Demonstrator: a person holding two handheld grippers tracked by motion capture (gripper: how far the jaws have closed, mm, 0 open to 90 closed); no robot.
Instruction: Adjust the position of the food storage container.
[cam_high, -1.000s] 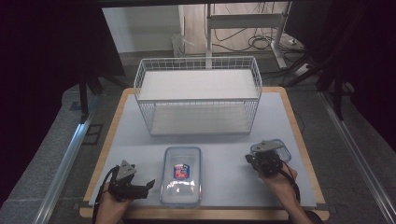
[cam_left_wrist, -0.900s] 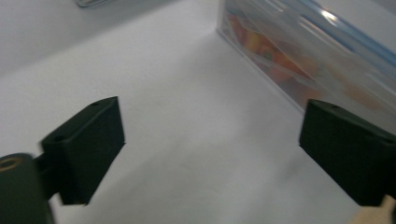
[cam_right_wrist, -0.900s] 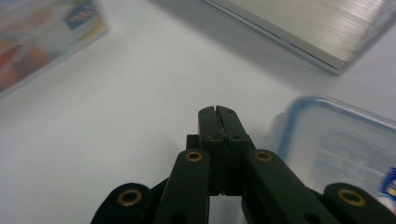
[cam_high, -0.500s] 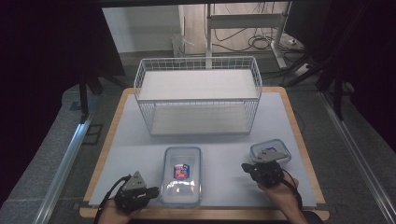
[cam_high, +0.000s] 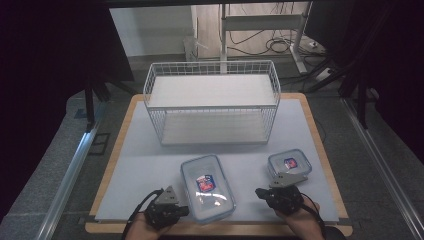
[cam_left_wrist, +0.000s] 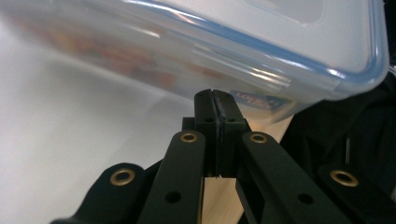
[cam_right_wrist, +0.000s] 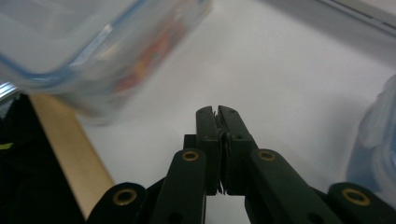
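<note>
Both grippers pressed together, empty, left gripper (cam_high: 167, 212) and right gripper (cam_high: 280, 195) flanking the big box (cam_high: 207, 187) (near table edge). Looks pre-grasp; next, jaws must spread to take it toward the basket (cam_high: 212, 102).

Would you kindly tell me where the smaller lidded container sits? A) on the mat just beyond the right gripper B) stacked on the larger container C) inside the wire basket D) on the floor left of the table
A: the small container rests on the mat, directly beyond the right gripper, apart from the large container and the wire basket.
</note>
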